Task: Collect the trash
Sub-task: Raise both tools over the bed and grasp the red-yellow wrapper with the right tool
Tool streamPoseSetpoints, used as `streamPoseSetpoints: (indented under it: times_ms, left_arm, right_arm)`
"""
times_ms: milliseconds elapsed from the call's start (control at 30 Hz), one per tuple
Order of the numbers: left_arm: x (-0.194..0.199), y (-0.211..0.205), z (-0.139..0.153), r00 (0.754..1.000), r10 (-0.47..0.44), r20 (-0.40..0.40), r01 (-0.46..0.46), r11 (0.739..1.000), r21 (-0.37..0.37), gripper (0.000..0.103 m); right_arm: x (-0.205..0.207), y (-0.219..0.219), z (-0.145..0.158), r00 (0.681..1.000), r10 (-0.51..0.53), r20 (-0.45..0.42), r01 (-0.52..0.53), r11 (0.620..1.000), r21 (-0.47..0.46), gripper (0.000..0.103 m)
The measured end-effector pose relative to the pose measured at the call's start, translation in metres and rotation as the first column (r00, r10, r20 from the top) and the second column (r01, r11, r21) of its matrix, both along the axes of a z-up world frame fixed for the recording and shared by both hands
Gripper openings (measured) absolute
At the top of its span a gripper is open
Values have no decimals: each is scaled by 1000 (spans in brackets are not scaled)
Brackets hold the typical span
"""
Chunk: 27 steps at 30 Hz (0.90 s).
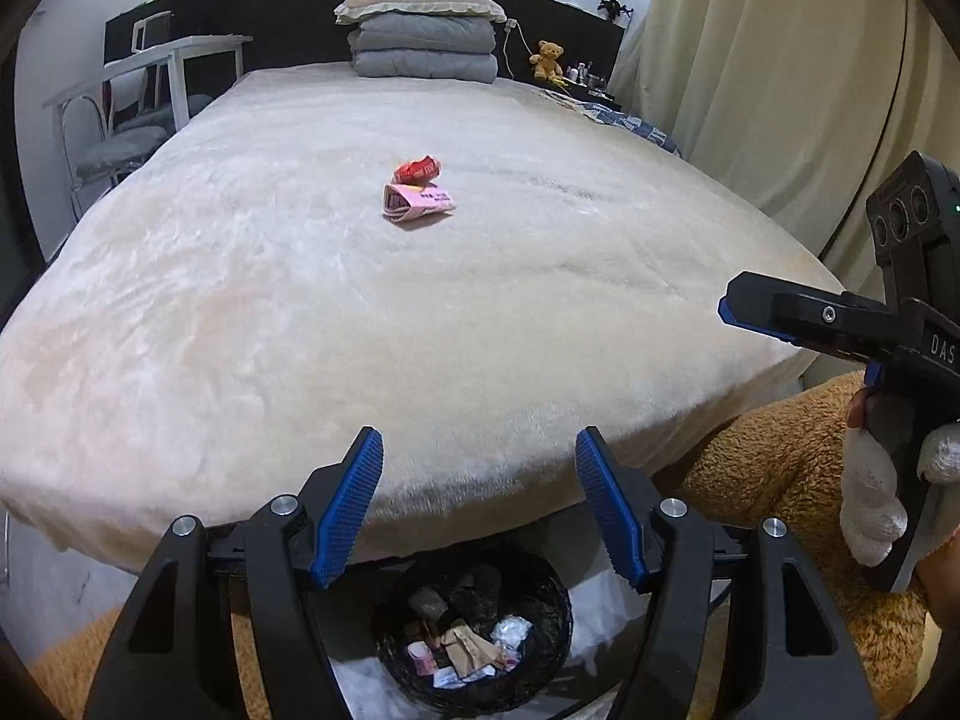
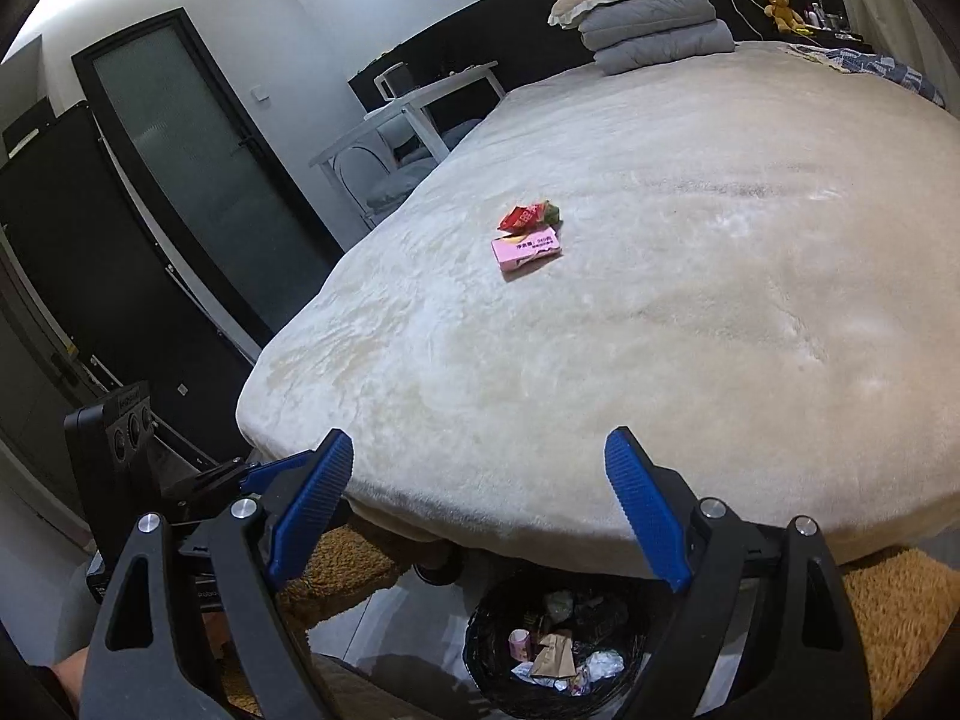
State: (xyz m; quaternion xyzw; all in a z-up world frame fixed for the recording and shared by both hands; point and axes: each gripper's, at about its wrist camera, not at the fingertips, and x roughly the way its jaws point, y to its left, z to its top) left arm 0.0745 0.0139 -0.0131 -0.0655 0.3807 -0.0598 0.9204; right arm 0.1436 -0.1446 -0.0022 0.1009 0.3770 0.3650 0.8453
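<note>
Nearest of all, the left tongs (image 1: 479, 450) stand spread with nothing between their blue pads, poised above the foot edge of the bed (image 1: 420, 312). The right tongs (image 2: 479, 450) are spread a little wider and are just as empty, also over the foot edge of the bed. In the left view the right tongs show side-on off the bed's right corner, held by a hand in a white glove (image 1: 870, 498).

Below the tongs, on the floor at the foot of the bed, sits a black bin (image 2: 480, 630) with crumpled paper and wrappers (image 2: 558, 654) already inside. A shaggy brown rug (image 1: 774, 468) lies on the floor beside the bin, partly under the bed's edge.

Farther out, near the middle of the bed's cream blanket, lies the trash not yet collected: a pink box (image 2: 527, 253), flattened a little, and just beyond it, touching or nearly so, a crumpled red wrapper (image 2: 529, 215).

At the head of the bed a folded grey quilt (image 1: 425, 54) carries a pillow (image 1: 420, 5). To the right of the quilt, off the bed, sits a small teddy bear (image 1: 547, 59). Left of the bed stand a white side surface (image 1: 180, 51) and a chair (image 1: 114, 144); in the right view a dark door (image 2: 198, 162) is beyond them
</note>
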Motion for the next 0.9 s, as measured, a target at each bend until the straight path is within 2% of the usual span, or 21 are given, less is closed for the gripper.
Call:
streamPoseSetpoints:
  times_ms: [100, 200, 300, 367, 467, 900]
  left_arm:
    - [14, 7, 9, 1000, 4, 20, -5, 1000, 26, 65]
    - [30, 18, 17, 999, 14, 33, -15, 1000, 26, 65]
    - [44, 29, 23, 998, 28, 47, -30, 999, 35, 65]
    - [54, 38, 27, 998, 38, 54, -39, 999, 34, 65]
    - [66, 52, 33, 996, 52, 70, -54, 998, 28, 65]
    - [111, 109, 39, 984, 158, 76, -160, 987, 16, 65]
  right_arm:
    - [17, 3, 6, 1000, 2, 17, -2, 1000, -6, 86]
    - [39, 8, 14, 999, -11, 52, 12, 1000, -19, 93]
    - [62, 15, 18, 996, -26, 83, 30, 999, -42, 94]
    - [79, 20, 20, 995, -39, 87, 44, 998, -50, 98]
    - [101, 31, 19, 995, -41, 86, 46, 997, -65, 98]
    - [169, 126, -7, 990, 40, 136, -9, 975, -224, 98]
